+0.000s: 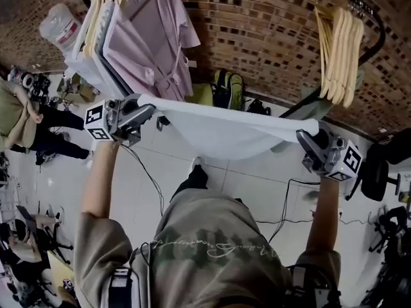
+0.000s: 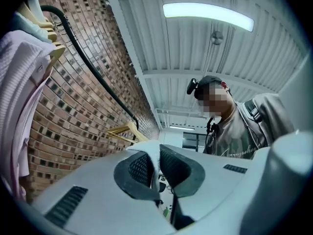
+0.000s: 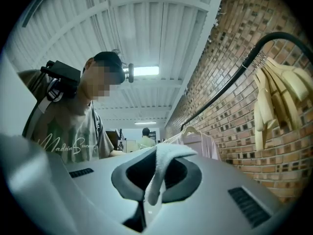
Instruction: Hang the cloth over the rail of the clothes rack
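- Ahead: brick wall (image 1: 270,31), with the black rack rail (image 3: 230,78) running along it.
- White cloth (image 1: 225,130) spread between both grippers, held up near the rail, not yet over it.
- Pink robe (image 1: 154,37) and wooden hangers (image 1: 340,50) hang from the rail.
- Left gripper (image 1: 149,111): jaws pinching one cloth end.
- Right gripper (image 1: 307,136): jaws pinching the other end.
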Motion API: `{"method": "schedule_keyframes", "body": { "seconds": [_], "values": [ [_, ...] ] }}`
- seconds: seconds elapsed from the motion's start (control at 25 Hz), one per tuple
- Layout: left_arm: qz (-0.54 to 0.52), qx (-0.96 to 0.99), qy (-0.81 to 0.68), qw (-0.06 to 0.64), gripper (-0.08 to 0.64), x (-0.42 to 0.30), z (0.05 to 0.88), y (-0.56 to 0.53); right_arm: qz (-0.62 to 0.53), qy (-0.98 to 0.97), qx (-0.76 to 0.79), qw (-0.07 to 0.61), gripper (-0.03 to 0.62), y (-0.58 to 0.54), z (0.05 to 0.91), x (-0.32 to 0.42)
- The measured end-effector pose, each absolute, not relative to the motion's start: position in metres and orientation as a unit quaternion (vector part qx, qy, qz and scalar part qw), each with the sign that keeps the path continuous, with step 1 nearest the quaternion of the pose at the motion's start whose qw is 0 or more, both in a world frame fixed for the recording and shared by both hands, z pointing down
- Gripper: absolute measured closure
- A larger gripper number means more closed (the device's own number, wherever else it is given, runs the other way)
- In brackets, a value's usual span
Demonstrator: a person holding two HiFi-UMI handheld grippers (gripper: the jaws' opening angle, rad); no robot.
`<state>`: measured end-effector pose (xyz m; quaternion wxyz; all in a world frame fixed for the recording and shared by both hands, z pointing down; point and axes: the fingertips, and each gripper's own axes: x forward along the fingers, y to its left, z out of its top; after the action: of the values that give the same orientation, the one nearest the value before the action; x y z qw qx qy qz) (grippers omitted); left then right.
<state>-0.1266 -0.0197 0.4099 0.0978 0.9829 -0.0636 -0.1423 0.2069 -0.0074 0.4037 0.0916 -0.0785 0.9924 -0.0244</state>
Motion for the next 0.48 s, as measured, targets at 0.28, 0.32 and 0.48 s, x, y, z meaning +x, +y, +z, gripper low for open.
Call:
{"method": "schedule_keyframes", "body": {
  "seconds": [0.28,0.32,0.48],
  "values": [
    [-0.157,0.985,-0.025,0.064,0.541,-0.132,0.380,-0.053,0.007,0.986,-0.115,0.120,0.575,-0.037,0.377,0.202],
    [-0.154,0.985,-0.026,0.066,0.541,-0.134,0.378,-0.061,0.015,0.985,-0.121,0.119,0.575,-0.042,0.373,0.198],
    [-0.144,0.987,-0.021,0.063,0.541,-0.147,0.364,-0.090,0.016,0.982,-0.149,0.118,0.574,-0.061,0.370,0.188]
  ]
}}
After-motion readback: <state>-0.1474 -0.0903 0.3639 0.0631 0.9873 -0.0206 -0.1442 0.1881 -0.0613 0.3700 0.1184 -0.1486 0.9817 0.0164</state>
